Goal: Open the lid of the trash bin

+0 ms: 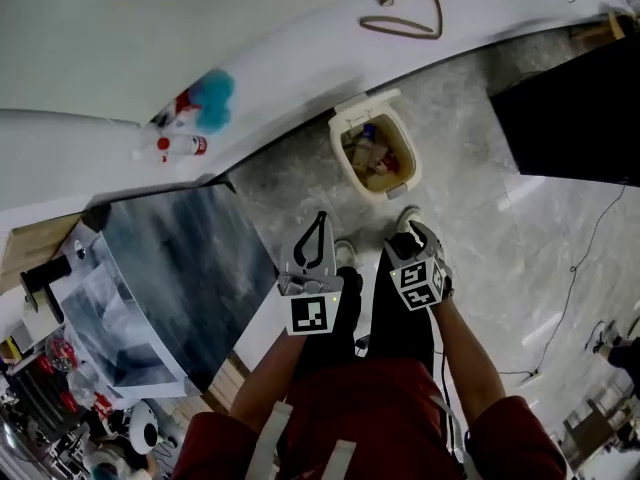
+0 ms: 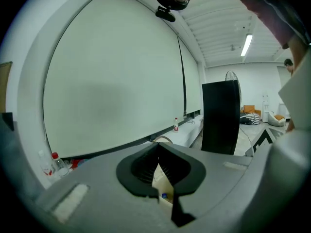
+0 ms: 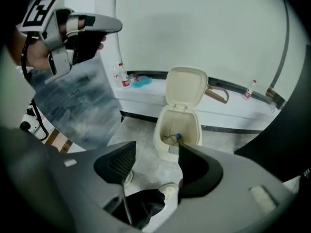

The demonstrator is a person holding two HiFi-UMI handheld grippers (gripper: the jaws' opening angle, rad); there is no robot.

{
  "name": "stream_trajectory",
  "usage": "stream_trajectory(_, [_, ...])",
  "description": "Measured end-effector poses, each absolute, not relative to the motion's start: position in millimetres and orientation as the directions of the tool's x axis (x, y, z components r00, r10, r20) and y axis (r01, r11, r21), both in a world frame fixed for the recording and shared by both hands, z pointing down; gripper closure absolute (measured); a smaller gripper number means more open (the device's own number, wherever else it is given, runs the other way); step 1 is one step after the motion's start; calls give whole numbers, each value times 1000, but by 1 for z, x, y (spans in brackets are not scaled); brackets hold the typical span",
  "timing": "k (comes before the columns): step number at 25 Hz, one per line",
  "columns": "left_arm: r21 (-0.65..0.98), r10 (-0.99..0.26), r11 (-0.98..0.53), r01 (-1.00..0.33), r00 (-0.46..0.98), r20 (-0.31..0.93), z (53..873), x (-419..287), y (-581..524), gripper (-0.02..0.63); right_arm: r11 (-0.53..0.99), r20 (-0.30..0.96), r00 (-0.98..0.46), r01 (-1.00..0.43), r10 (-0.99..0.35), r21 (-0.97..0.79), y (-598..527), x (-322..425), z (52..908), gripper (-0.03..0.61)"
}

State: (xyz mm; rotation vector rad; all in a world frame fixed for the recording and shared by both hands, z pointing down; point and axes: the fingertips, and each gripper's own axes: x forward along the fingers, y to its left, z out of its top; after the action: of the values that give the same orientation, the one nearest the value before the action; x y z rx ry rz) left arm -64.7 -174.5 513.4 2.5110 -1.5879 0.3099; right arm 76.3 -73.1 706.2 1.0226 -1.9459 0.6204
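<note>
The left gripper (image 2: 159, 154) has its fingers (image 2: 141, 166) brought together: in its own view the two black pads meet at the tips and leave only a thin wedge below, and nothing is pinched there. Through that wedge shows a sliver of the cream trash bin (image 2: 161, 179). The head view agrees, with the left gripper (image 1: 320, 223) drawn to a closed point above its marker cube. The right gripper (image 3: 155, 154) has its fingers (image 3: 119, 164) spread wide and empty; the gap frames grey floor, a pale shoe (image 3: 169, 190) and dark trouser cloth.

The trash bin (image 3: 177, 130) stands on the floor against the white ledge (image 3: 228, 111), well apart from both grippers. Its lid (image 3: 187, 86) is tipped up and back, upright against the ledge, and the mouth is open.

From the head, the bin (image 1: 400, 133) is seen from above with rubbish (image 1: 378, 160) inside, and the right gripper (image 1: 418, 248) sits over the person's legs. Only the right gripper view shows the lid face on, and it also catches the left gripper (image 3: 99, 25) raised in a hand at upper left. Only the left gripper view looks along the wall to a black panel (image 2: 221, 115) and a small bottle (image 2: 176, 124) on the ledge
</note>
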Motion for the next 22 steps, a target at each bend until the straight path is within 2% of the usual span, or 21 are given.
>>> stream_trajectory(7, [29, -891, -420, -907, 419, 176, 458, -76, -165, 609, 460, 695, -348, -887, -630, -27, -103, 69, 601, 313])
stream_trajectory(13, [47, -893, -428, -903, 430, 129, 408, -92, -145, 609, 404, 569, -329, -915, -754, 7, -102, 66, 512, 313])
stream_trajectory(22, [5, -897, -441, -897, 441, -9, 320, -112, -151, 609, 315, 313, -275, -945, -909, 87, -115, 66, 381, 314])
